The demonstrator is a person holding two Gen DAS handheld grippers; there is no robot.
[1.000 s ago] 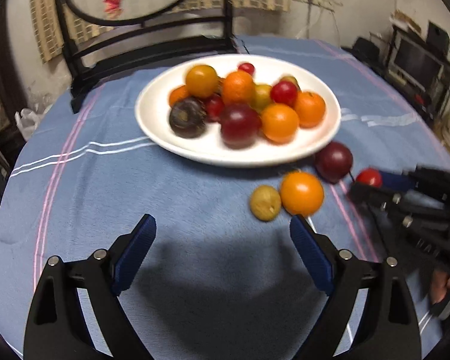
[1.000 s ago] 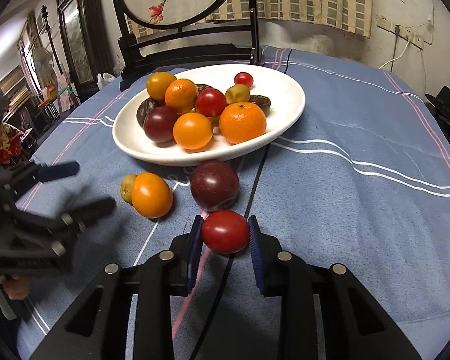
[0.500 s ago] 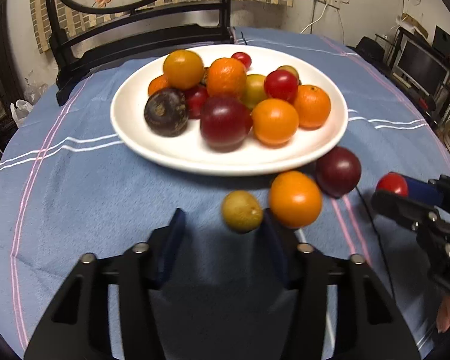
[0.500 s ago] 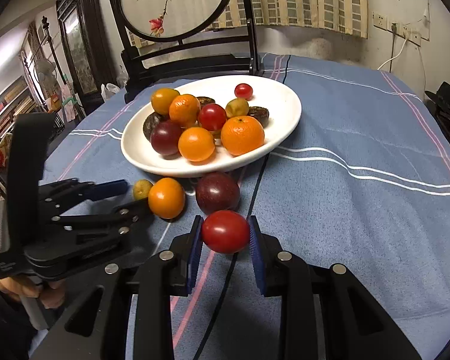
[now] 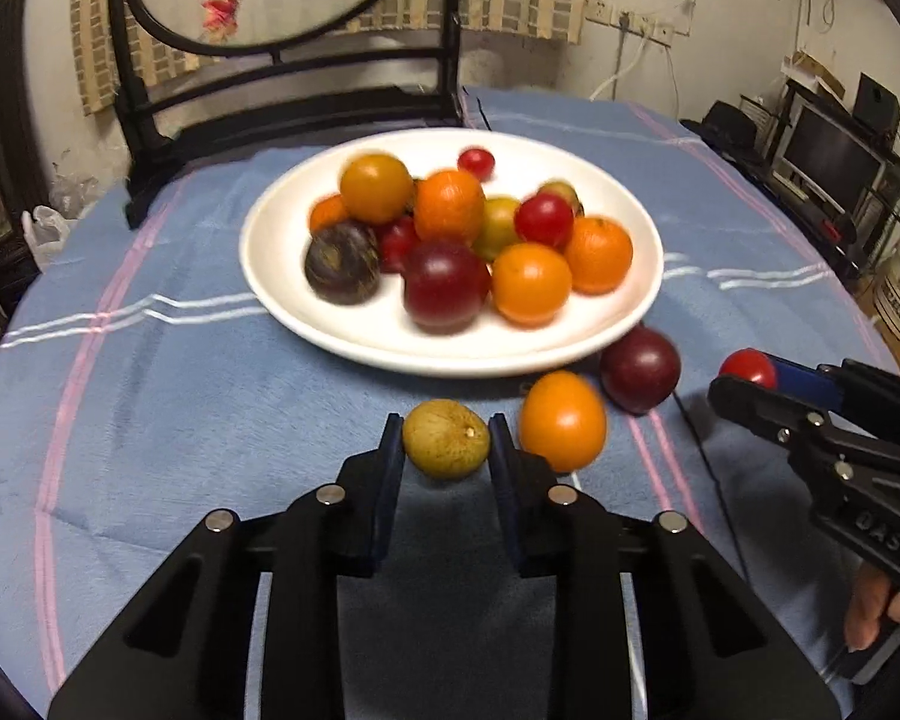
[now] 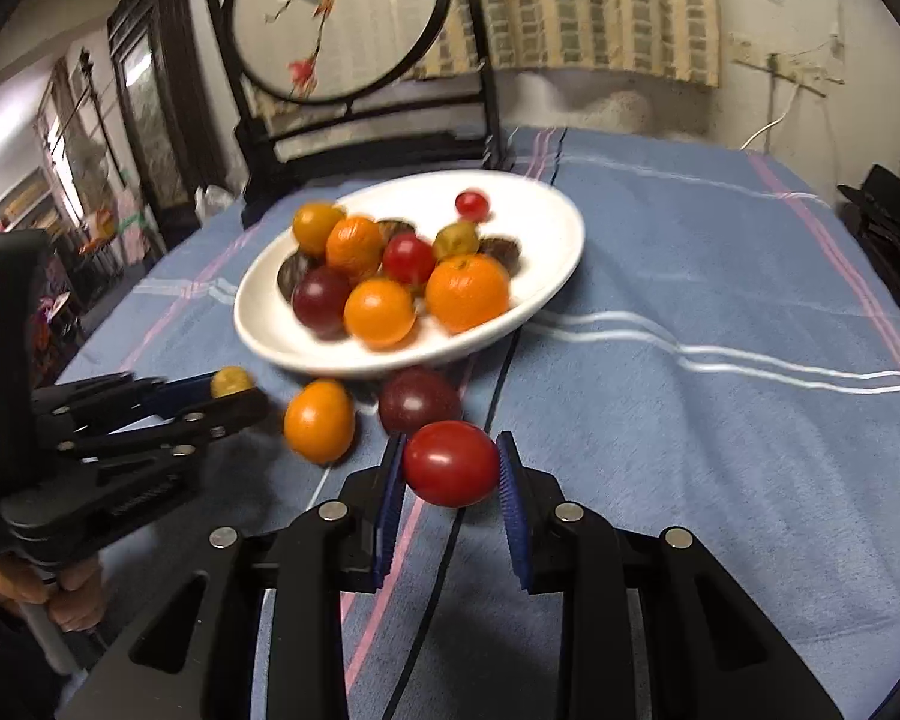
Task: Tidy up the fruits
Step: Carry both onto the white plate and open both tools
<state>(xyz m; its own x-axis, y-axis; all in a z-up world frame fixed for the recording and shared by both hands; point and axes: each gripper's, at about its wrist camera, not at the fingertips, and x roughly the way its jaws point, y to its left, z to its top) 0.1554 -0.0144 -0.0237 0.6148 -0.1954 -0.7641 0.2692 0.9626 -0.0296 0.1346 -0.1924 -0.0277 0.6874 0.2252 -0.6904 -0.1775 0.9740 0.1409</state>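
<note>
Your left gripper (image 5: 446,450) jaws clamp the yellow-green fruit (image 5: 446,447) off the counter (image 5: 150,420); your right gripper (image 6: 450,468) jaws pinch the red tomato (image 6: 451,463), both poised short of the plate (image 5: 282,300), likely bound there.

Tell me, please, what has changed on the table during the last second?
The left gripper moved forward, closed its open jaws and now grips the yellow-green fruit. The right gripper holds the red tomato as before. The orange and the dark plum remain beside the white plate.
</note>
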